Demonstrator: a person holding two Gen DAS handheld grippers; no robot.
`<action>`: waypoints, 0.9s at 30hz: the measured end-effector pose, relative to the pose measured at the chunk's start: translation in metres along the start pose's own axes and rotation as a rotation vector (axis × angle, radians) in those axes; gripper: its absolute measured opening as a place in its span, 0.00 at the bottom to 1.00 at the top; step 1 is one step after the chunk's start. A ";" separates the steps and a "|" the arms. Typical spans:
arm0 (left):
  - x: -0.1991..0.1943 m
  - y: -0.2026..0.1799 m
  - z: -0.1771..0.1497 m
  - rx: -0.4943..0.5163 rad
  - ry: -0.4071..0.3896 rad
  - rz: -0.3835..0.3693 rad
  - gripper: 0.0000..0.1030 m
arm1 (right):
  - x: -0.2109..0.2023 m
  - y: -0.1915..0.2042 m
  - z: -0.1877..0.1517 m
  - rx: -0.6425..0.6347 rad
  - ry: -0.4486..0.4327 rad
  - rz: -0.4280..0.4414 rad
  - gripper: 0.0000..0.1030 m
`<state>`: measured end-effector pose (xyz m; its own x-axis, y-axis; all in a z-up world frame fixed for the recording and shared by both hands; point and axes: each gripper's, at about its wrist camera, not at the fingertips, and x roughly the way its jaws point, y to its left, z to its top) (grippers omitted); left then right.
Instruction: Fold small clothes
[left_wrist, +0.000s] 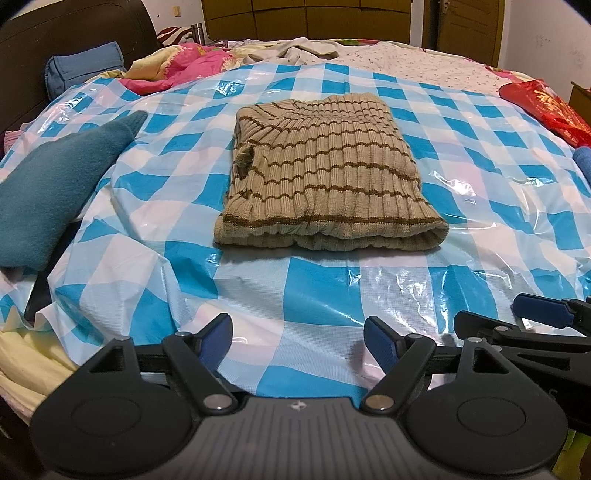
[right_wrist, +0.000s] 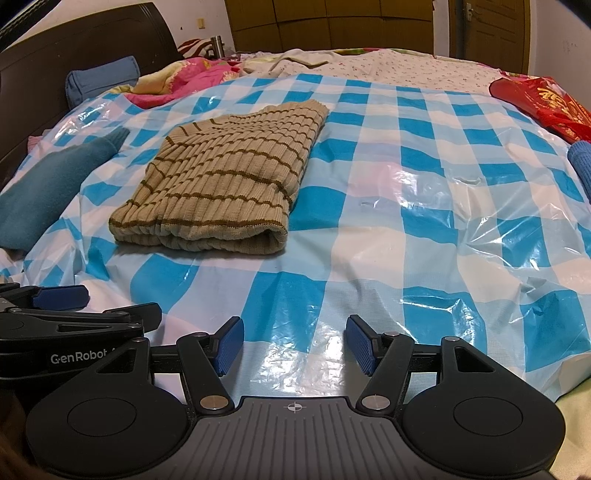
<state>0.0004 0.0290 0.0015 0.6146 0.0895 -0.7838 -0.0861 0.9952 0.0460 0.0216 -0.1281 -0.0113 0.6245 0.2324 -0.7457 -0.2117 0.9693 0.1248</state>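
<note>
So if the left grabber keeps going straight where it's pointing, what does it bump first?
Probably the checked plastic sheet just ahead of the open left gripper; the folded striped sweater lies farther on. Depth is hard to judge.

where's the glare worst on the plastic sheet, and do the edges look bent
Left wrist view: glare patches on the checked plastic sheet right of the folded striped sweater and near the lower right; the bed's far edge bows from fisheye. Right wrist view: stronger glare right of centre and just ahead of the open right claw; black vignette in the corners; the sweater is sharp.
</note>
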 end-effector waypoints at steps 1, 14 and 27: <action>0.000 0.000 0.000 0.000 0.001 0.000 0.85 | 0.000 0.000 0.000 0.000 0.000 0.000 0.60; -0.001 0.001 0.000 -0.012 -0.003 0.004 0.89 | -0.001 -0.002 0.001 0.010 -0.005 -0.004 0.63; -0.002 0.003 0.000 -0.018 -0.006 0.000 0.91 | -0.003 -0.002 0.001 0.015 -0.010 -0.006 0.63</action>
<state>-0.0006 0.0318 0.0032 0.6195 0.0895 -0.7799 -0.0999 0.9944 0.0347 0.0212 -0.1306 -0.0083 0.6336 0.2269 -0.7397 -0.1966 0.9719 0.1298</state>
